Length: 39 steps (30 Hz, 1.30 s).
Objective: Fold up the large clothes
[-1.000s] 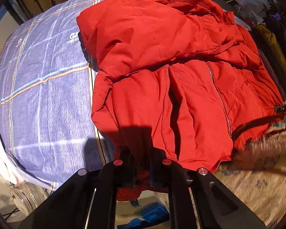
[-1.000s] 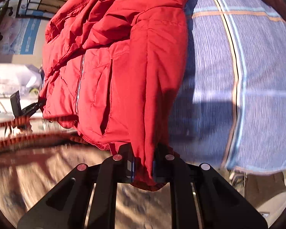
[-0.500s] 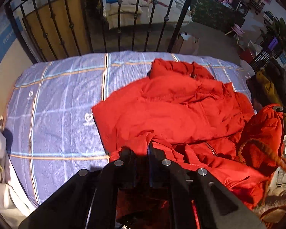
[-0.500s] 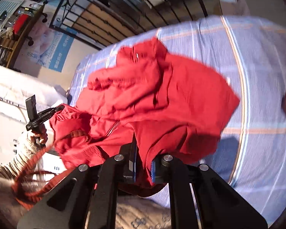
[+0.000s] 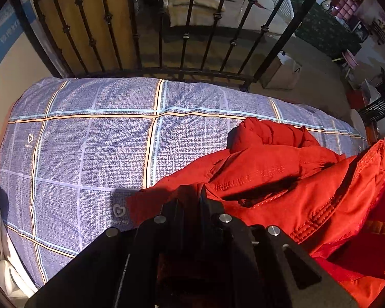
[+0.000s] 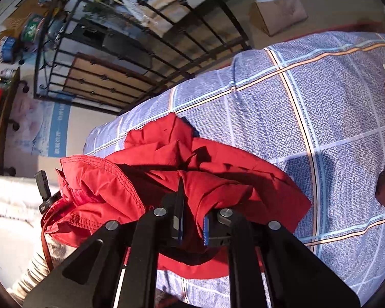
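Lying bunched on the blue plaid bedsheet with orange and white lines (image 5: pixel 95 154), one red quilted zip-up jacket (image 5: pixel 282 179) fills the 3 to 5 o'clock part of the left wrist view and the 8 to 6 o'clock part of the right wrist view (image 6: pixel 205 179), with its far edge heaped into a rounded hump toward the middle of the bed. One left gripper (image 5: pixel 200 205) sits at 6 o'clock in its own view, its two black fingers drawn tight together with a fold of red cloth pinched in the thin dark seam between them. One right gripper (image 6: pixel 192 220) sits at 6 o'clock in the right wrist view, and its two blue-edged pads (image 6: pixel 178 220) stand a little apart with a thick roll of the jacket's fabric clamped between them, so both claws are gripping the same garment. A stitched band of the jacket rises at 3 o'clock in the left wrist view, lifted off the sheet. One black wrought-iron bed rail with upright bars (image 5: pixel 184 41) runs across 12 o'clock behind the sheet; about nine bars can be counted there, though some are cut off by the frame edge. One brown cardboard box (image 6: pixel 277 12) stands on the floor at 1 o'clock in the right wrist view, beyond the rail. Two small heart logos (image 5: pixel 119 210) show on the sheet in the left wrist view.
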Tool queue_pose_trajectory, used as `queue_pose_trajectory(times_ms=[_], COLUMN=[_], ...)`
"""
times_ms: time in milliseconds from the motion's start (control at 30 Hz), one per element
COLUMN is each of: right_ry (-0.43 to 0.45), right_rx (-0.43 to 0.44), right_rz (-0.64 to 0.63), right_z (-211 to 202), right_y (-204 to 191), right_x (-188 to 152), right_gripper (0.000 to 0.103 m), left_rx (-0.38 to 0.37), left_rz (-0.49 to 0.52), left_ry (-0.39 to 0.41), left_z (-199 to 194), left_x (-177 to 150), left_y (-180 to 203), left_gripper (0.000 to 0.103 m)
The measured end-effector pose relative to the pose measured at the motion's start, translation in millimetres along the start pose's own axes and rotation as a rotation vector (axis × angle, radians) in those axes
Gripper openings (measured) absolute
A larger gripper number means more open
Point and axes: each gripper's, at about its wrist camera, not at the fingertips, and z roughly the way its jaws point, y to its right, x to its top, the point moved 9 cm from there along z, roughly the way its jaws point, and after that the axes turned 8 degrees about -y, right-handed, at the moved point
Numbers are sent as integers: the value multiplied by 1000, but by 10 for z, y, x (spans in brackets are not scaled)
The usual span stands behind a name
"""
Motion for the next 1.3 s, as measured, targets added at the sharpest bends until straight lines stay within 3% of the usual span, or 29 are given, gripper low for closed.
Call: queue_pose_trajectory(times_ms=[233,367,467,500,533,600,700,767,867,967,1067,1200,1300], right_ry=[-17,-30,-36,-37,-37,-46,-53,-54,-53,-49,-49,-44,-5], right_rx=[-22,-1,42,40,31,17,3,2,4,-7,-34,-26,39], right_rz=[80,177,278,285,283,276,281,288,313,323,302,313,335], right_z=[291,418,479,488,488,522,568,610,678,726,731,647,459], right_y=[263,407,526,535,529,512,512,534,560,554,518,499,444], right_x=[158,225,277,292,304,325,353,368,380,386,384,365,363], right_gripper=[11,11,11,11,11,11,11,11,11,12,13,15,27], left_rx=[-97,-247,-417,-430,-394,-340,-314,-279,-179,-47,39,210,251], left_rz=[-131,-236,-366,-392,-410,-438,-467,-393,-142,114,245,233,159], left_ry=[-63,-58,5,41,92,186,282,345,356,372,354,327,257], left_z=[293,240,35,-62,-197,-491,-951,-1249,-1446,-1349,-971,-445,-173], left_x=[90,153,177,193,205,214,124,17,-261,-634,-848,-722,-446], left_y=[-142,-224,-383,-461,-589,-833,-1055,-911,-235,563,1162,1373,1277], left_gripper=[16,21,37,46,60,71,71,71,71,76,77,79,84])
